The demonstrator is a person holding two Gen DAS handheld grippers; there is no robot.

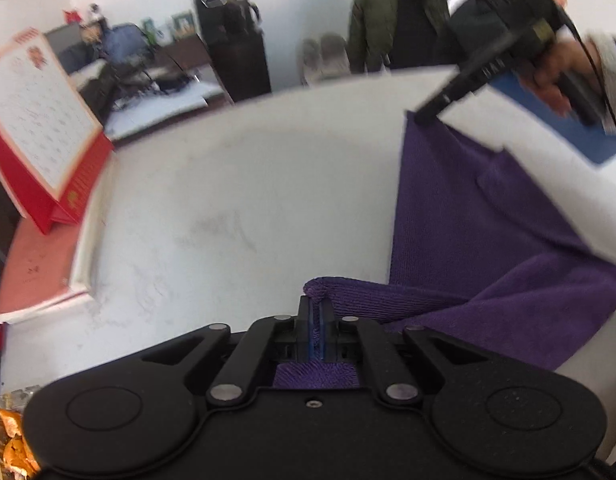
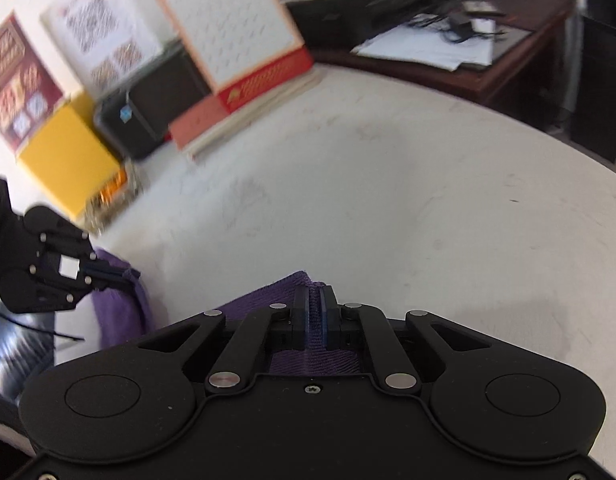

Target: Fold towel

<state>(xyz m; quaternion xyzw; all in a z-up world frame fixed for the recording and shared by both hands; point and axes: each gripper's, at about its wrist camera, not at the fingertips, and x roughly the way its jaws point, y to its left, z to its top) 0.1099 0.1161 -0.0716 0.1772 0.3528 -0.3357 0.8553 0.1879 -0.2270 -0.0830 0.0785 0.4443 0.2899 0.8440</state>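
Left wrist view looks out over a white table (image 1: 236, 200), with the left gripper (image 1: 316, 312) at the bottom of the frame, its jaws pressed nearly together on a bunched corner of the purple towel (image 1: 468, 240). The cloth pokes up between the two fingers and more of it shows just behind them, under the linkage. From that corner the towel runs to the right and away across the table, rising to a far corner that the right gripper (image 1: 424, 114) has pinched at its tip, with a hand (image 1: 556, 76) wrapped around the handle. Between the two held corners the cloth is raised off the table and hangs in a loose sheet with a fold across it, while its lower part lies on the tabletop. A red and white desk calendar (image 1: 36, 128) stands at the left edge of the table. Right wrist view shows the right gripper (image 2: 317, 312) with its jaws likewise closed to a narrow gap on a purple towel (image 2: 268, 292) corner, the fabric filling the space between the fingers. At the left of that view the left gripper (image 2: 108, 276) grips another bunch of the towel, well apart from the first corner. Both views are somewhat blurred.
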